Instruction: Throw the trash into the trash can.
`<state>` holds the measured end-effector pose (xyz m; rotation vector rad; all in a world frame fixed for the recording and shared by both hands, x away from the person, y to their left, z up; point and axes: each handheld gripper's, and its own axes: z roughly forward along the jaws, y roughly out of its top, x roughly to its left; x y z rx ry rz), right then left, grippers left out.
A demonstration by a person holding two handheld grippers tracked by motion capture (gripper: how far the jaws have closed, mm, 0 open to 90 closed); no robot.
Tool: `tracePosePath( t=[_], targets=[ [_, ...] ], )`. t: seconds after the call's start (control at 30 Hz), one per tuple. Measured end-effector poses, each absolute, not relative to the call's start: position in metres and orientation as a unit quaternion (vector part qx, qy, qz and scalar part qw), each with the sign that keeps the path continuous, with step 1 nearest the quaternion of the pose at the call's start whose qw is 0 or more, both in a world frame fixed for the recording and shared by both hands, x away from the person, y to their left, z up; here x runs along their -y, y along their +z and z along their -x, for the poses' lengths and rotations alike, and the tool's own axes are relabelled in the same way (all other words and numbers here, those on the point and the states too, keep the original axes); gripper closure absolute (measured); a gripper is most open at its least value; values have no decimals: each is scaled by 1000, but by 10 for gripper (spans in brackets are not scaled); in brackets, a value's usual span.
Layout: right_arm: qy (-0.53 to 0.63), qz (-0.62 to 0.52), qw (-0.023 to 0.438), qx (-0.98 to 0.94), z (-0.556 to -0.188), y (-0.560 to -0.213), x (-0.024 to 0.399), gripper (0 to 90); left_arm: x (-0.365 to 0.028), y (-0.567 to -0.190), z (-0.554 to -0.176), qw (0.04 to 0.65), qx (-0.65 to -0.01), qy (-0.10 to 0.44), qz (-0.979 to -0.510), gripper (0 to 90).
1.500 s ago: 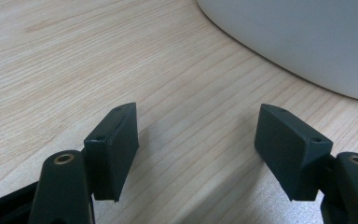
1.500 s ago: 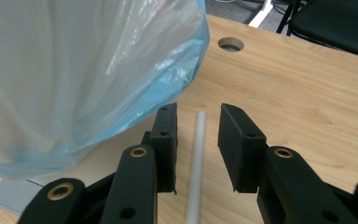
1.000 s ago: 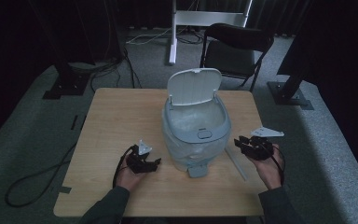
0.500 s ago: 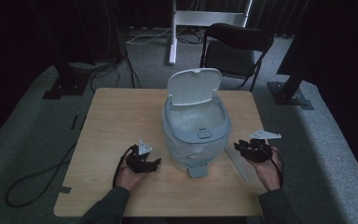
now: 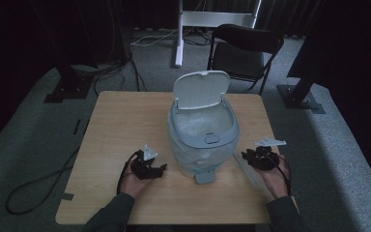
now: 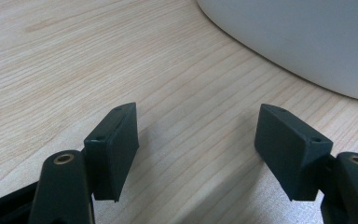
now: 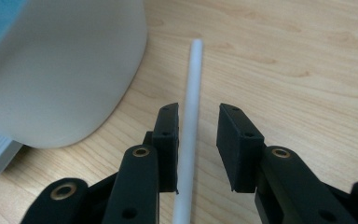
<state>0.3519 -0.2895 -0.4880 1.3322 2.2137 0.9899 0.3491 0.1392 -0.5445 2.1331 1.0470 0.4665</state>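
While you look down on the desk (image 5: 121, 130), count one white bin (image 5: 203, 140), one thin white rod (image 5: 245, 170) and two grippers. One chair (image 5: 244, 50) stands on the floor beyond the far edge.

Your bin sits near the middle of the desk, a little toward your right, its lid (image 5: 201, 89) tipped up at the back and its pedal (image 5: 205, 177) pointing at you. One liner shows inside it.

Your rod lies flat on the desk just right of the bin's base, apart from it, running toward the near right edge. In the right gripper view the rod (image 7: 189, 121) passes between your right gripper (image 7: 196, 135) fingers. Those fingers stand apart: one is right beside the rod, the other leaves a clear gap, so nothing is clamped. Bin wall sits close on that side of the fingers; bare wood lies open on the other.

Your left gripper (image 6: 196, 140) rests low over the desk, fingers wide apart with nothing between them, and the bin's base curves past just ahead. From above, the left gripper (image 5: 149, 166) has a broad bare stretch of desk to its left and behind it. Your right gripper (image 5: 258, 158) sits near the right edge, with little desk to spare there.
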Motion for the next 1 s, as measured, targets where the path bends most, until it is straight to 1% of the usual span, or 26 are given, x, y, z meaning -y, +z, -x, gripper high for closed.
tracePosePath(
  t=[0.37,1.0],
  targets=[
    [329,-477,165,-799,-353,-508,288,684,-139,-545,-349,352,-405,180,-824,302],
    [291,-484,141,-813,-353,-526,285,702,-139,-545,-349,352,-405,180,-824,301]
  ],
)
